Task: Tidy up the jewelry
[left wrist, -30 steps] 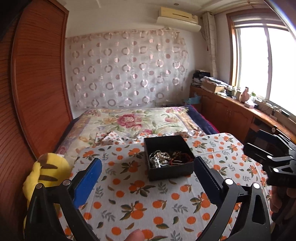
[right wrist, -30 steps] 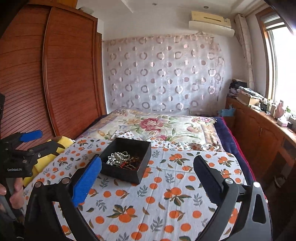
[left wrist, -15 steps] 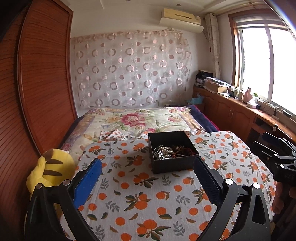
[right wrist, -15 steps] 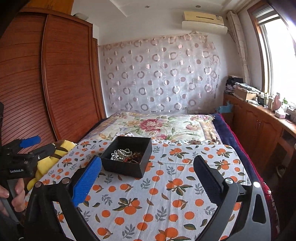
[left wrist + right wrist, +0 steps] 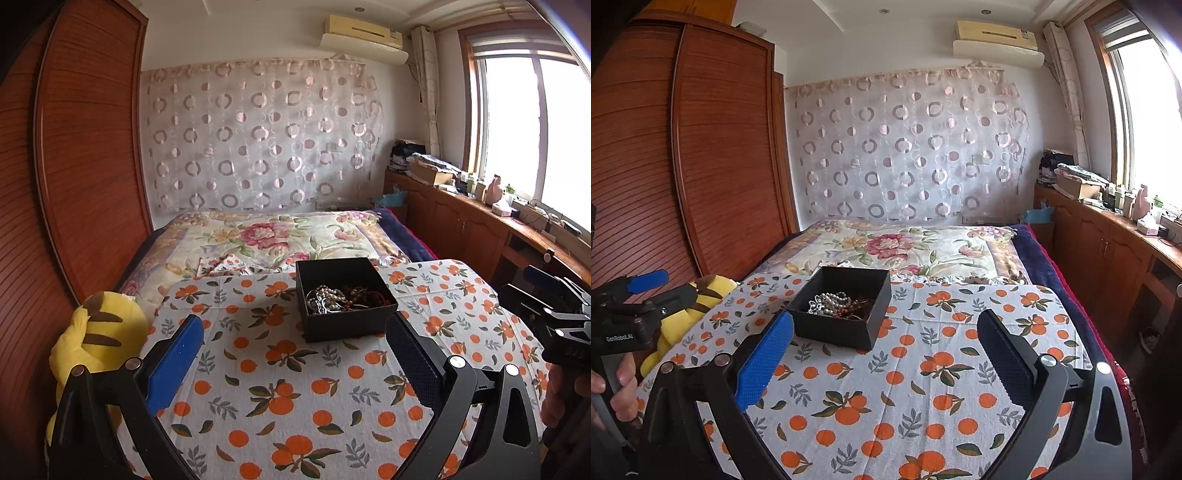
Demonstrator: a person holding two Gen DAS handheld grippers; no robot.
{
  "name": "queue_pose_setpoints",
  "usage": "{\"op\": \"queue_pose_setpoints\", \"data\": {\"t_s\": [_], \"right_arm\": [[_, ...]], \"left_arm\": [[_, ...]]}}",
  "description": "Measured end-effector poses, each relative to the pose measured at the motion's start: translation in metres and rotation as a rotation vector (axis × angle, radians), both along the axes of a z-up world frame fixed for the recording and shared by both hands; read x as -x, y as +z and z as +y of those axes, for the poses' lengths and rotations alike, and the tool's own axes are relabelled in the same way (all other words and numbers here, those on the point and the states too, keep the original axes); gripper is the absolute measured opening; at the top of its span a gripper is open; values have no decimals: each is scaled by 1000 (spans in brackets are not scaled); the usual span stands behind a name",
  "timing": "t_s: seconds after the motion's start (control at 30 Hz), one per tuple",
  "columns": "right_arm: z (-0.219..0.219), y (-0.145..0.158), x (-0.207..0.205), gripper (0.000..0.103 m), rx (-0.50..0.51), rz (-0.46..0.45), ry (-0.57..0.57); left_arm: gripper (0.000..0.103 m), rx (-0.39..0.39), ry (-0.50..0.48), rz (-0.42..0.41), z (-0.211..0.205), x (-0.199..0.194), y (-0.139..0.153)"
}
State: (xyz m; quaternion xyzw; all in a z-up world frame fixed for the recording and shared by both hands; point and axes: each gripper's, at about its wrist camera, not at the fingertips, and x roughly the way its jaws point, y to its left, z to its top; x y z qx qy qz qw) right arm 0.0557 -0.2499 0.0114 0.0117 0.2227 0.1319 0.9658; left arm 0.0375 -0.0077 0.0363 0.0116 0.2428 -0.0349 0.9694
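Box (image 5: 345, 297) of tangled jewelry (image 5: 341, 298): ahead of both wide-open, empty grippers, right of centre for left gripper (image 5: 293, 354), left of centre for right gripper (image 5: 884, 350), neither clearly nearer.

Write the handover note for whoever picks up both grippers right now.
Left gripper: open, empty, above the orange-print cloth.
Right gripper: open, empty, above the same cloth.
Black box sits on the cloth ahead of both, lid off, with tangled jewelry piled inside: silver beaded pieces and dark red beads.
Done: nothing visibly sorted.
Left: lift pieces out, untangle and arrange them.
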Motion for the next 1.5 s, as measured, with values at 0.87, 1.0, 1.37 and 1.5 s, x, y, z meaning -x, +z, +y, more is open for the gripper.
{"op": "queue_pose_setpoints", "data": {"t_s": [0.87, 1.0, 1.37, 1.5], "right_arm": [[1, 0, -4, 100, -5, 1, -1], [2, -1, -4, 100, -6, 0, -2], [2, 1, -3, 100, -7, -3, -4], [1, 0, -3, 100, -7, -3, -3]], "left_arm": [[95, 3, -2, -8, -7, 4, -3], [95, 3, 2, -9, -5, 4, -2], [95, 5, 2, -12, -4, 5, 0], [95, 4, 1, -11, -3, 5, -1]]}}
